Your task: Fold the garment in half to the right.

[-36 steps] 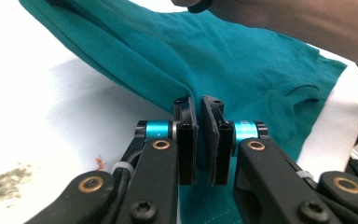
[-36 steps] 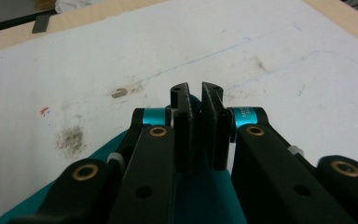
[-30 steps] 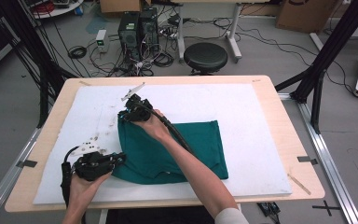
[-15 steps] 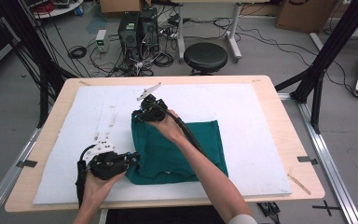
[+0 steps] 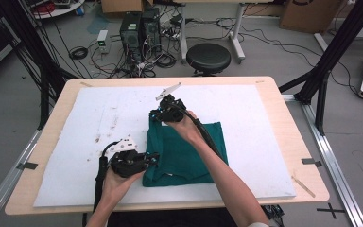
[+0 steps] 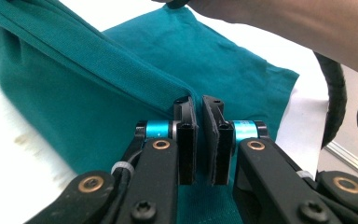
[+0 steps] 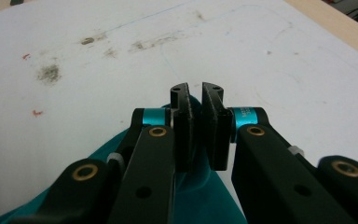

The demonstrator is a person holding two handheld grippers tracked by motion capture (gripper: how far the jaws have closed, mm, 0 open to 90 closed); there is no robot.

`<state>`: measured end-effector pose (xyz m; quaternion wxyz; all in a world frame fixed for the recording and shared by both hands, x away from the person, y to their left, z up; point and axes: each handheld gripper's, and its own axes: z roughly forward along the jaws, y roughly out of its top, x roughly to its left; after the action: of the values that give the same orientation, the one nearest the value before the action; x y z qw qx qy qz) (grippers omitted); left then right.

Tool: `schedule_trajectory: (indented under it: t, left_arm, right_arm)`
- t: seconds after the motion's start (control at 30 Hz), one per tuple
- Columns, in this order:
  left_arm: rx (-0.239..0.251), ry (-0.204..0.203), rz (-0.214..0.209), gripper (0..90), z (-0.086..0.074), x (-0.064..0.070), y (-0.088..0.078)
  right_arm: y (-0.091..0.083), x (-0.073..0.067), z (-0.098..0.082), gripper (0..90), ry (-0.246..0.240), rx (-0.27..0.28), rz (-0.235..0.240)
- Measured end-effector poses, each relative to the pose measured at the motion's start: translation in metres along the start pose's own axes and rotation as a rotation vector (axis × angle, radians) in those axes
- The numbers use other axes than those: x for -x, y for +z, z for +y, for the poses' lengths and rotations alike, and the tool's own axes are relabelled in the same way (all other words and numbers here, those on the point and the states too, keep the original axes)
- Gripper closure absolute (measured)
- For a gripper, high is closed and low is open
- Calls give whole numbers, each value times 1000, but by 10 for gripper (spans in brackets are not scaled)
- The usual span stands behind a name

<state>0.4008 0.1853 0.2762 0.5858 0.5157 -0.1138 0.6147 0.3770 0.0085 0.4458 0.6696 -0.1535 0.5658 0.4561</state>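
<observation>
A teal cloth [image 5: 194, 151] lies on the white mat [image 5: 264, 137], its left part lifted into a fold. My left gripper [image 5: 155, 157] is shut on the cloth's near left edge. In the left gripper view the fold of the cloth [image 6: 74, 93] runs down into the left gripper's [image 6: 198, 100] closed jaws. My right gripper [image 5: 155, 116] is shut on the far left corner. In the right gripper view the cloth [image 7: 209, 196] bunches under and between the right gripper's [image 7: 196, 88] jaws, just above the mat. The person's right forearm crosses over the cloth.
The mat covers a wooden table [image 5: 307, 156] and carries brown stains [image 5: 108, 125] to the left of the cloth. Beyond the far edge stand a black stool [image 5: 208, 56], computer towers [image 5: 139, 28] and cables. Black frame posts flank the table.
Both grippers have moved to the right, pulling the cloth's left edge with them over the rest of the cloth. The jaws have stayed shut on the fabric.
</observation>
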Motion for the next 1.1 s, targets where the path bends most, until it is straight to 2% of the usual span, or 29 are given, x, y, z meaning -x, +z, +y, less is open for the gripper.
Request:
schedule_trajectory:
  t: [0.2, 0.5, 0.77, 0.97, 1.03, 1.1]
  left_arm:
    - [-15, 21, -12, 842, 5, 9, 17]
    - [-19, 37, -47, 842, 17, 18, 36]
    - [-23, 52, -63, 843, 27, 27, 55]
    - [-34, 64, -73, 843, 33, 33, 69]
    - [-34, 64, -81, 843, 34, 35, 74]
    - [-44, 70, -89, 843, 35, 36, 78]
  right_arm:
    - [-11, 12, -17, 842, 47, 1, 0]
    - [-30, 21, -24, 842, 42, 1, -19]
    - [-47, 32, -32, 841, 46, -1, -38]
    - [-60, 39, -39, 841, 63, 1, -45]
    - [-63, 41, -44, 841, 57, 20, -58]
    - [-66, 43, -50, 841, 71, 22, -67]
